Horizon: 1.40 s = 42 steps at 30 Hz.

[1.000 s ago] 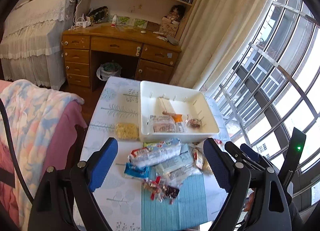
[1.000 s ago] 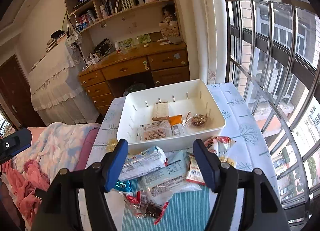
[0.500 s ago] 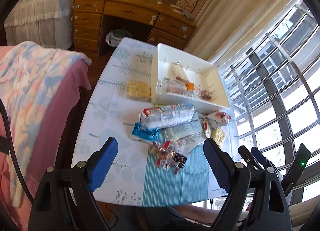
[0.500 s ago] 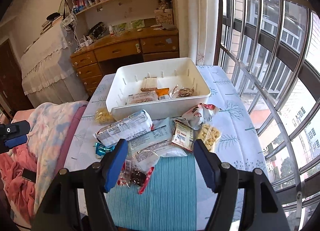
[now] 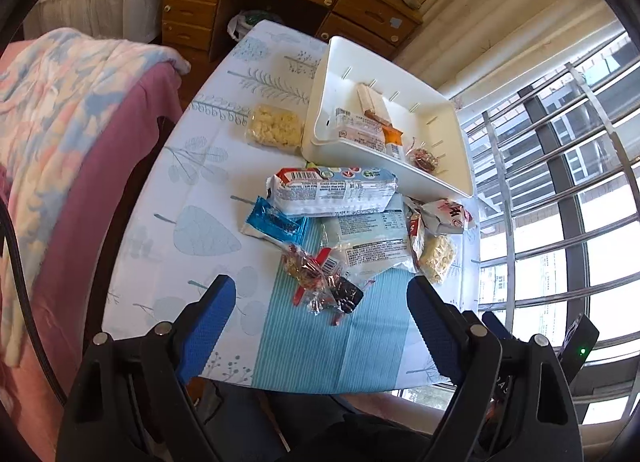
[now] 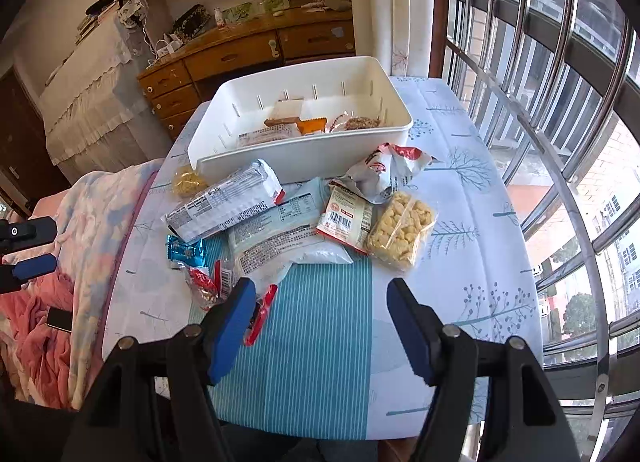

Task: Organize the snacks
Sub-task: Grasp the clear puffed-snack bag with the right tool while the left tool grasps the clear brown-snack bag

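Left gripper (image 5: 320,302) is held above the near edge of the table (image 5: 192,229), jaws wide apart, nothing between them. A white bin (image 5: 400,177) is seen toward the far right corner, several packets inside. A loose heap of snack packets (image 5: 340,221) is spread between bin and near edge. One yellow packet (image 5: 274,129) is laid just beside the bin's left wall.

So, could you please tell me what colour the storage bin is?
The bin is plain white, clearest in the right wrist view.
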{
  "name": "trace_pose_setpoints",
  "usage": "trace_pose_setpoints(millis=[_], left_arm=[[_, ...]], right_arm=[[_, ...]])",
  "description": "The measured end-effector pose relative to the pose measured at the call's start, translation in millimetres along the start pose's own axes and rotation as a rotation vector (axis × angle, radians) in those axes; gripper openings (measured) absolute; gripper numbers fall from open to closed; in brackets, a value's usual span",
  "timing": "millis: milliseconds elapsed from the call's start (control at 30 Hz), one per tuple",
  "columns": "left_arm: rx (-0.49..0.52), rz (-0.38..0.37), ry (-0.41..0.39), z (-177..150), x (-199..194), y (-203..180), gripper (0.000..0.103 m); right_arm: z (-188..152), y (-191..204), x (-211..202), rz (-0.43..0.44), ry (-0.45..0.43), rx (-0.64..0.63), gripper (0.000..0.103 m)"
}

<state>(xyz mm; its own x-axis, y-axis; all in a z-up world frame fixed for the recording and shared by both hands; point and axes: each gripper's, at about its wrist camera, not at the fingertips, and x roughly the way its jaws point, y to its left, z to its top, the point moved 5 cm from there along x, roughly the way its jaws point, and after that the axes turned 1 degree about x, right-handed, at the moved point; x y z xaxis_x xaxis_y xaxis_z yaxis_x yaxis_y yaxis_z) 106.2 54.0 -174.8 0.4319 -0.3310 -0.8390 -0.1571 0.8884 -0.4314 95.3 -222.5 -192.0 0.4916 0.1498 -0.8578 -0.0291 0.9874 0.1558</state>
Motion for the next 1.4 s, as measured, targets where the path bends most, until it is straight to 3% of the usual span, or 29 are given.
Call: trace_pose_setpoints(millis=[200,600,933,1000,1200,1400], left_arm=[[-0.065,0.049,0.067,-2,34,-14,0.087],[-0.250,0.205,0.181,-20,104,-4,0.087],[-0.370,0.250,0.218,-28,145,8,0.086],[-0.388,0.250,0.221,-28,153,10,0.077],[-0.428,0.242,0.245,-30,170,17,0.073],[-0.447,0.222,0.269,-28,187,21,0.057]], right_arm=[[-2,-19,18,0.114,0.116,0.028,0.069],[15,-73,56,0.181,0.244,0.098,0.069],[33,-99,101,0.213,0.312,0.198,0.069],[37,-102,111,0.214,0.325,0.227,0.069],[50,-109,138,0.189,0.338,0.270,0.069],[52,-114,154,0.126,0.362,0.285,0.069]])
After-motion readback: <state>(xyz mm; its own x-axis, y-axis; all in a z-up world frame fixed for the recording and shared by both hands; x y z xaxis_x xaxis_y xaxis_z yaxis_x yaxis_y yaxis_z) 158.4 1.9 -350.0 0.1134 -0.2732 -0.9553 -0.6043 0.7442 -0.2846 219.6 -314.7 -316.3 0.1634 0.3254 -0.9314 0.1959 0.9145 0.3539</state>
